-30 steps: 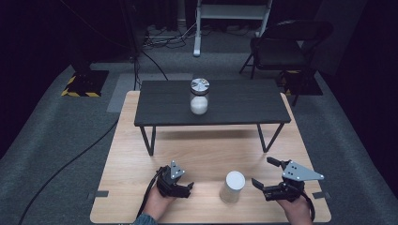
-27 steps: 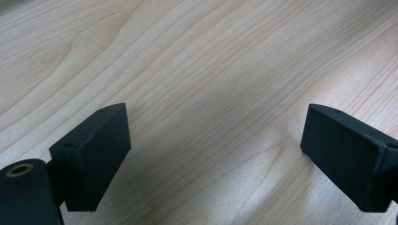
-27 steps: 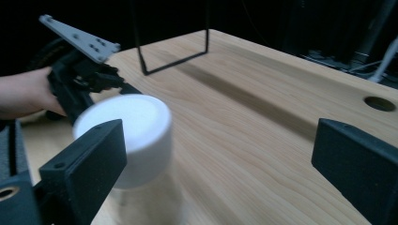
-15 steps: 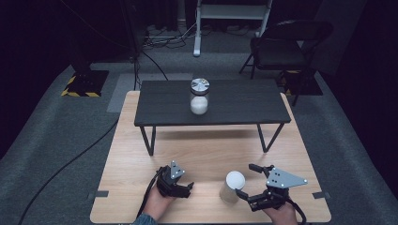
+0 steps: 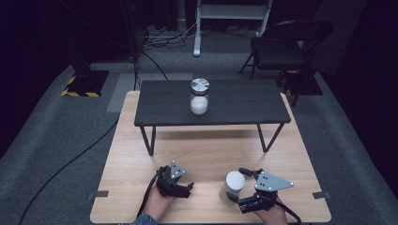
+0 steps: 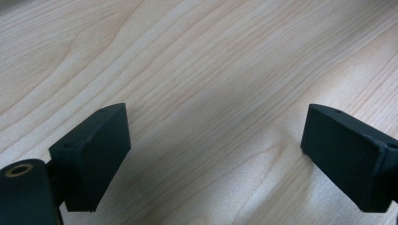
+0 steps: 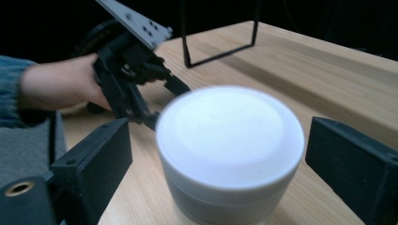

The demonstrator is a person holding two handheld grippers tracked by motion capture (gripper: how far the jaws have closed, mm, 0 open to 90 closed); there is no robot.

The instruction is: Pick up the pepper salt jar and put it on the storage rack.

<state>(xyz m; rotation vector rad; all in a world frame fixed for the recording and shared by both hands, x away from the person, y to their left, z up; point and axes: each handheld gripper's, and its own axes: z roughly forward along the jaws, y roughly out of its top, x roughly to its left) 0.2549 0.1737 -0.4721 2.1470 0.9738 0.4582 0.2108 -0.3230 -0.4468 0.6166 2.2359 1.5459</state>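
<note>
black hand-held gripper (image 7: 218, 159), seemingly denim sleeve (image 7: 14, 89)

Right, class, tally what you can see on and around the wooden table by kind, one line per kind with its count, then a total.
Jars: 2, a white-lidded jar on the wooden table, a metal-lidded jar on the black bench
Grippers: 2, left gripper, right gripper
Benches: 1
Wooden tables: 1
Chairs: 1, a dark chair
Total: 7

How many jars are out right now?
2: one jar stands on the dark table; the other jar stands on the wooden board between the right gripper's open jaws.
</note>
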